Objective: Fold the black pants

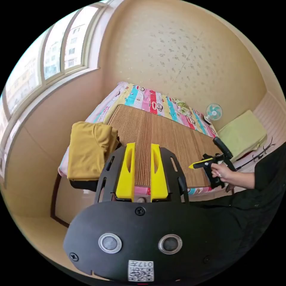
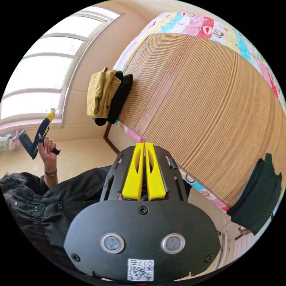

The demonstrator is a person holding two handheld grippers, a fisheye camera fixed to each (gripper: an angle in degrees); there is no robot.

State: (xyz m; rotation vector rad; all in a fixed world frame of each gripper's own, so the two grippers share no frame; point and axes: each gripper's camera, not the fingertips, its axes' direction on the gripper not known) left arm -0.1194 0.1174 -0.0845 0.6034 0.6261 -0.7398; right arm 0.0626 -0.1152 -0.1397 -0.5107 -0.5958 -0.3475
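Left tongs: yellow jaws spread with a clear gap between them, holding nothing, raised over the near edge of the bed; they also show in the right gripper view, held up in a hand in front of the window.
Right tongs: yellow jaws pressed together, nothing between them (only a thin slit shows); in the left gripper view they sit in a hand over the bed's near right corner.
Window: at the left, bright.
Folded pile: a mustard garment lies on top of a black garment at the left edge of the bed, beside the mat.
Woven mat: brown, ribbed, covers most of the bed over a colourful sheet.
Black pants: cannot tell which dark item they are; a dark folded piece hangs at the bed's right corner in the right gripper view.
Fan: small, by the wall.
Person: dark sleeve, at the right.
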